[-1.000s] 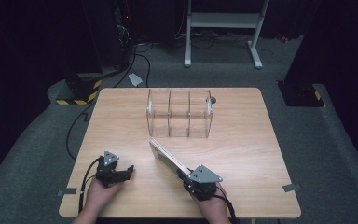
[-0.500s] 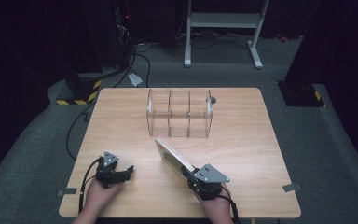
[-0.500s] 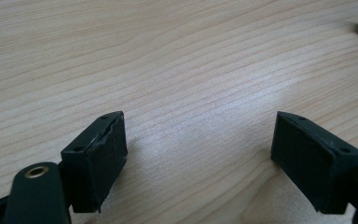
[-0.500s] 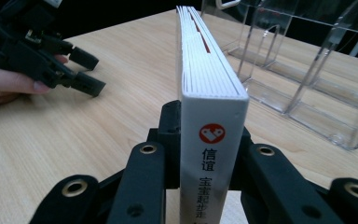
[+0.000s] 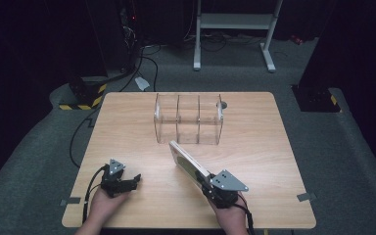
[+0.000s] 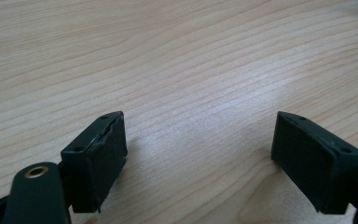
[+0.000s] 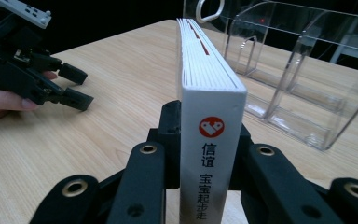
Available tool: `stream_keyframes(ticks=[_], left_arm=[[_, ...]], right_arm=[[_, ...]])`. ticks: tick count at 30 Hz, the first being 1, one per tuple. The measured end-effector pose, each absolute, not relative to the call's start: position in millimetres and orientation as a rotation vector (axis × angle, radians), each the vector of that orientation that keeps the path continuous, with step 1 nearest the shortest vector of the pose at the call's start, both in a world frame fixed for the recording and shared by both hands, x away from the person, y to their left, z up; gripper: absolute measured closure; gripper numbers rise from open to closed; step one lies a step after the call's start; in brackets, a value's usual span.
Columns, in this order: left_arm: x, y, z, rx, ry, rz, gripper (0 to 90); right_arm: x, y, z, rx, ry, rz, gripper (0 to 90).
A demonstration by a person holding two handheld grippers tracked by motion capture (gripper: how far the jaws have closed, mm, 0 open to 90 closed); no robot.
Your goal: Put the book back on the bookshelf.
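My right gripper (image 5: 204,179) is shut on a white book (image 5: 188,162), which it holds near the table's front, right of centre. In the right gripper view the book (image 7: 212,93) stands on edge between the jaws of that gripper (image 7: 205,128); its spine, with a red logo and Chinese characters, faces the camera. Its far end points at a clear plastic organizer (image 5: 188,120) with three compartments. My left gripper (image 5: 135,180) rests open at the front left, and nothing lies between its pads (image 6: 98,158).
The wooden table (image 5: 254,147) carries the clear organizer (image 7: 303,84) past its middle. From the right gripper view, my left gripper (image 7: 77,88) lies to the left of the book. Dark floor, cables and a white stand (image 5: 235,22) lie beyond the table.
The right gripper has shifted slightly to the right with the book, whose far end now lies a little nearer the organizer. The left gripper has stayed put.
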State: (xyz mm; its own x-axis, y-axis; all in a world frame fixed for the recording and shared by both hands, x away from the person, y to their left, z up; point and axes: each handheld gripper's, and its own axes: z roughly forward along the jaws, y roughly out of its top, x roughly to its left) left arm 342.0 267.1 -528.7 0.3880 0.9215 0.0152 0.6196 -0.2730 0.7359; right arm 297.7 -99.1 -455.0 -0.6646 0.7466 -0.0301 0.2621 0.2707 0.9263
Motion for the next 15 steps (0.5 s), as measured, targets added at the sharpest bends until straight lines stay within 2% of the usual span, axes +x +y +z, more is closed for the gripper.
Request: stream_keyframes(ticks=[15], left_arm=[[342, 265, -529, 1.99, 1.314, 0.581, 18.9]], right_arm=[[296, -123, -447, 0.978, 1.978, 1.334, 75.2]])
